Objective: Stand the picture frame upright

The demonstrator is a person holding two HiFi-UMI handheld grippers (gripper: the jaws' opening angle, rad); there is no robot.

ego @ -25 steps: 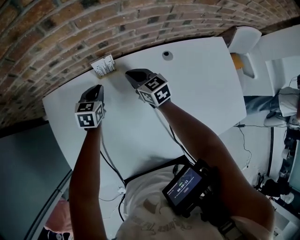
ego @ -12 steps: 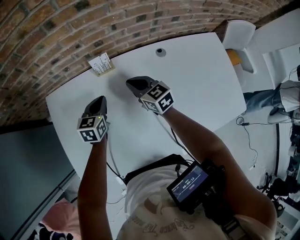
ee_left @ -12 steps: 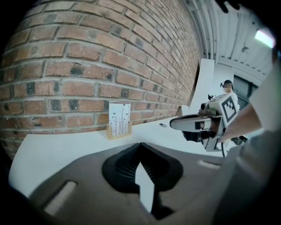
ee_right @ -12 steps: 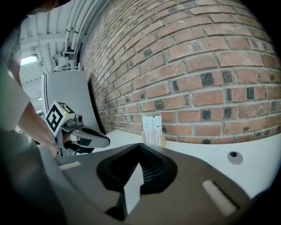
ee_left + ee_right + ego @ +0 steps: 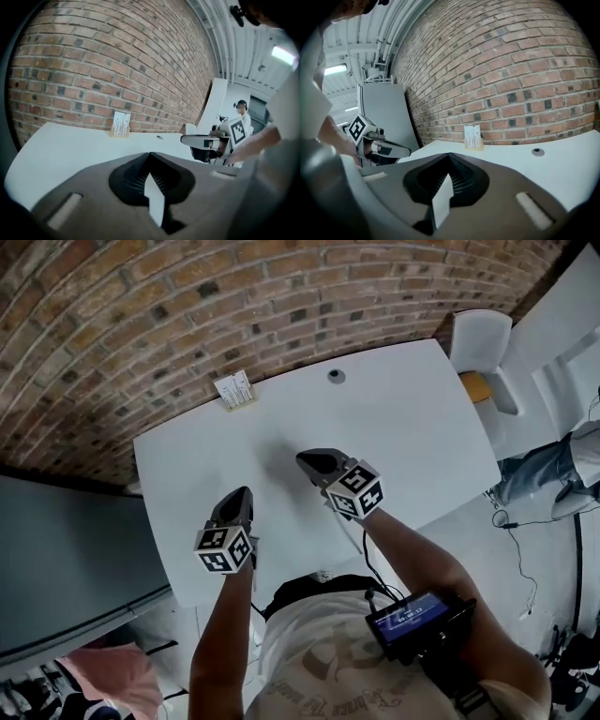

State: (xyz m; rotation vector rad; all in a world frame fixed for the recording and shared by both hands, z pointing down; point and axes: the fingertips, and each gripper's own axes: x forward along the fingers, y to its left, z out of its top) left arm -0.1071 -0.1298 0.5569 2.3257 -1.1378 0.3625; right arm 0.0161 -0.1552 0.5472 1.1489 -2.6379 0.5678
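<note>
White table (image 5: 422, 427), picture frame (image 5: 235, 390) upright, well beyond left claw (image 5: 241, 494), right claw (image 5: 307, 459)

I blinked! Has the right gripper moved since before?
Yes. The right gripper has pulled back from the picture frame, toward the person.

Pale T-shirt (image 5: 309, 662), faint print across chest. Black screen unit (image 5: 417, 620) at shirt front, display lit blue. Beyond unit: left gripper (image 5: 240, 495) and right gripper (image 5: 307, 459), dark bodies, white cubes with black square markers. Thin black cable (image 5: 364, 538) running back toward unit.
</note>
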